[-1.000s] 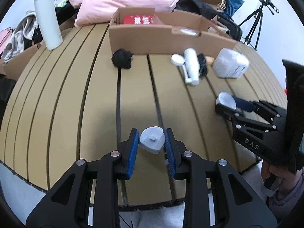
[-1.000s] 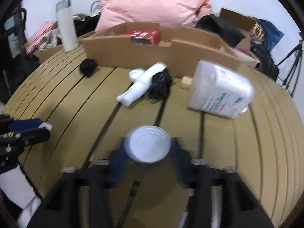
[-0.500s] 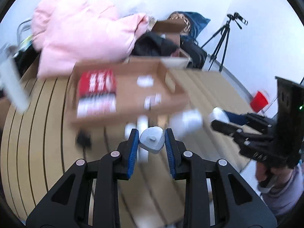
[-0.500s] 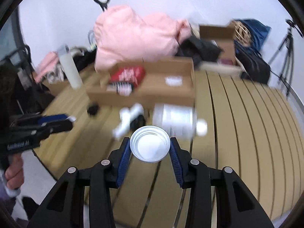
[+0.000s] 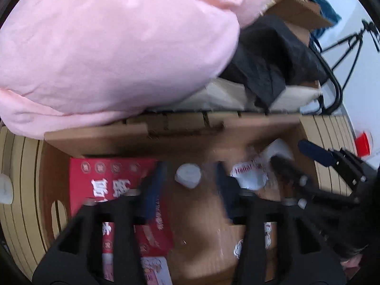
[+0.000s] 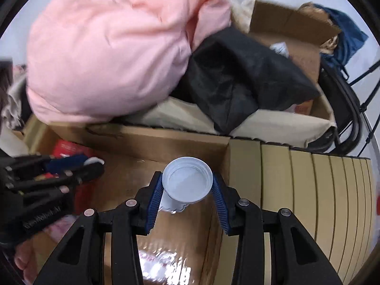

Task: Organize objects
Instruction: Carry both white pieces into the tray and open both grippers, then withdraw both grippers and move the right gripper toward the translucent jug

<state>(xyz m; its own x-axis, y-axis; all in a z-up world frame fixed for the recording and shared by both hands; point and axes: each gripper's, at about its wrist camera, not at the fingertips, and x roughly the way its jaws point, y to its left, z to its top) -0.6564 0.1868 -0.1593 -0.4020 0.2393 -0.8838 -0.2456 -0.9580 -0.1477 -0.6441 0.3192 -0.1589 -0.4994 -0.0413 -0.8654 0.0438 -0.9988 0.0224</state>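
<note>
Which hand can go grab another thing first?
Probably the left hand-held gripper: its pads stand clear of the small white plastic plug over the brown cardboard box. The right hand-held gripper has its white plastic cup between its opening pads.

Left tool: I moved it from table to above cardboard box; jaws just opened, white cap loose between them.
Right tool: now over box; jaws just widened around white cup.

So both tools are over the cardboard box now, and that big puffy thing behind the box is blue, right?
Not blue. The puffy bundle behind the cardboard box is pink, as the right wrist view shows. Both tools, left and right, are indeed over the box.
</note>
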